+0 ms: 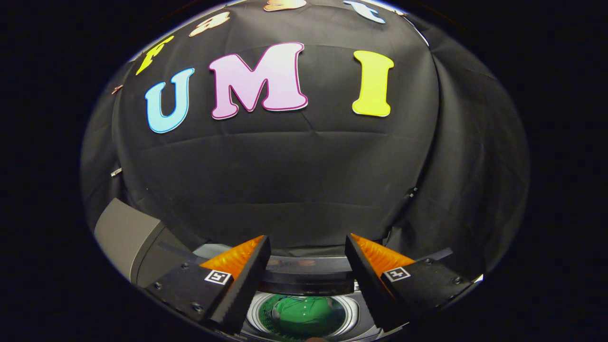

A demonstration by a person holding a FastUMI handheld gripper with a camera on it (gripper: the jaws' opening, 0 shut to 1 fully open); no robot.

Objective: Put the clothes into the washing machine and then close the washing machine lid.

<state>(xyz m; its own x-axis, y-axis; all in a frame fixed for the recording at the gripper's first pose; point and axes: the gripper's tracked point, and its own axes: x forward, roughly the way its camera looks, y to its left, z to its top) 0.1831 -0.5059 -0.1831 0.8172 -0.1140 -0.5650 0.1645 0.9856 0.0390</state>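
Gripper view, claw (308, 247) spread wide, empty, above washing machine (304, 297), green clothes (304, 313) inside

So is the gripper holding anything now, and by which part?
Nothing held: the gripper is open, fingers apart above the washing machine, green clothes lying inside the drum.

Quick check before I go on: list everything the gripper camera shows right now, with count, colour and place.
Washing machine: one, grey body, below and ahead of the fingers, its top extending off to their left.
Drum opening: one, pale ring, below and between the fingers, uncovered.
Clothes: one green bundle, count of pieces cannot be told, lying inside the drum.
Lid: one, dark curved edge just beyond the drum opening, between the fingers; looks raised, not shut.
Booth wall: one, black cloth, behind the machine.
Gripper: one, black with orange fingers, open, holding nothing, above the drum.
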